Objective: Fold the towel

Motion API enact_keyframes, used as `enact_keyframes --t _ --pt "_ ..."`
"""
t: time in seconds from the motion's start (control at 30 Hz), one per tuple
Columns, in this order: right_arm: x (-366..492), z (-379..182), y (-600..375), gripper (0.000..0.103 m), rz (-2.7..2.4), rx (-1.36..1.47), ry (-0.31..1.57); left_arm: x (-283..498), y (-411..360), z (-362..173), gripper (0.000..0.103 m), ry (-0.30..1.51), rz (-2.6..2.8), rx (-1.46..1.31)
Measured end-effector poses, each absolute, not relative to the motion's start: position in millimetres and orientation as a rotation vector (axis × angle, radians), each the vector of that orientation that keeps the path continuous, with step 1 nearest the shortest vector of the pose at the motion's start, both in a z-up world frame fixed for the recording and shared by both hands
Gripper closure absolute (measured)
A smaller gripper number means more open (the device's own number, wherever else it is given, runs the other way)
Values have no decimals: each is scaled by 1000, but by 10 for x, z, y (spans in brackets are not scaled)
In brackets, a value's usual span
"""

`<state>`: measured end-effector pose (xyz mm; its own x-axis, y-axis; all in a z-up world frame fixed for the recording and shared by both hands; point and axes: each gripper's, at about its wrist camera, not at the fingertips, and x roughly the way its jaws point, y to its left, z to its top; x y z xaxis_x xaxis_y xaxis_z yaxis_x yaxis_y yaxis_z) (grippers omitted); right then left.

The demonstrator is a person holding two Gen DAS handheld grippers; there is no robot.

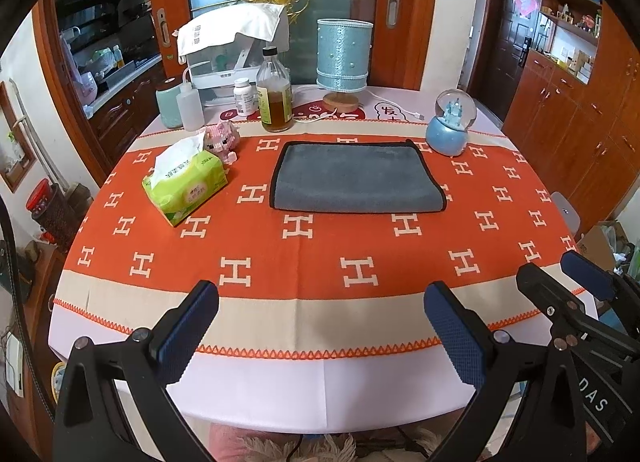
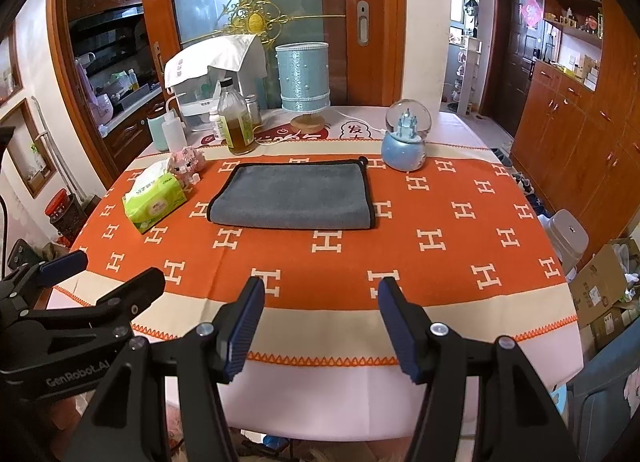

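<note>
A grey towel (image 1: 356, 178) with black trim lies flat, folded into a rectangle, on the orange patterned tablecloth (image 1: 312, 246); it also shows in the right wrist view (image 2: 294, 196). My left gripper (image 1: 320, 302) is open and empty, above the near table edge, well short of the towel. My right gripper (image 2: 320, 298) is open and empty, also near the front edge. The right gripper shows at the right of the left wrist view (image 1: 564, 270); the left gripper shows at the left of the right wrist view (image 2: 104, 266).
A green tissue pack (image 1: 184, 186) and a pink toy pig (image 1: 224, 138) lie left of the towel. A blue snow globe (image 1: 450, 124) stands at its far right corner. A bottle of amber liquid (image 1: 275, 94), a blue lamp (image 1: 343, 62) and small containers stand behind.
</note>
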<state>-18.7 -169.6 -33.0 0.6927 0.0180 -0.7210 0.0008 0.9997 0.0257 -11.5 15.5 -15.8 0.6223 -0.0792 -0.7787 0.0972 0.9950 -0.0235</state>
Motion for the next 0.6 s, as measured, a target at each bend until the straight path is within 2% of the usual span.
enact_keyframes --t 0.6 --pt "-164 -371 -1672 44 35 40 812 -104 188 -167 1 894 -82 26"
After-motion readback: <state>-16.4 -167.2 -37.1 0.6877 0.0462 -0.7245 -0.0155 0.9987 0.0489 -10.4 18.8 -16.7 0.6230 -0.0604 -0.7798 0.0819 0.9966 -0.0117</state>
